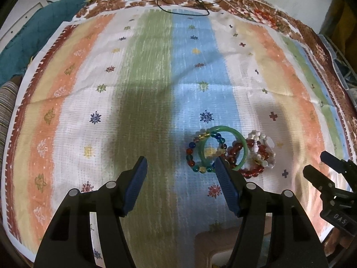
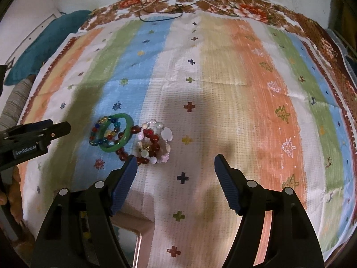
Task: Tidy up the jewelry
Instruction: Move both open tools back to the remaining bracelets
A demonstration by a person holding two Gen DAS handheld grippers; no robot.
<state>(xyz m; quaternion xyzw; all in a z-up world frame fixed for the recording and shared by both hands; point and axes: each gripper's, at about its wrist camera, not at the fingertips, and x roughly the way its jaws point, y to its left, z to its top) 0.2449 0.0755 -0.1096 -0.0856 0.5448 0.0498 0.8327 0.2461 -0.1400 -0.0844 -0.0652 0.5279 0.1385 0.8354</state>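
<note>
Four bracelets are shown heaped together on the cloth. A green bangle (image 1: 225, 148) (image 2: 116, 131) is laid overlapping a multicoloured bead bracelet (image 1: 200, 154) (image 2: 101, 134) and a dark red bead bracelet (image 1: 247, 169) (image 2: 138, 147); a white and pink bead bracelet (image 1: 264, 149) (image 2: 156, 143) is piled touching the red one.

Dim, soft tool shadows, fisheye-warped edges, slight blur.

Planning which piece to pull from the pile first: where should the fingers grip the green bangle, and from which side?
Grip the green bangle on its far arc, coming from above: there the rigid ring shows bare, while its near arc overlaps the multicolored bead bracelet and the dark red bead bracelet. The left gripper looks nearest.
</note>
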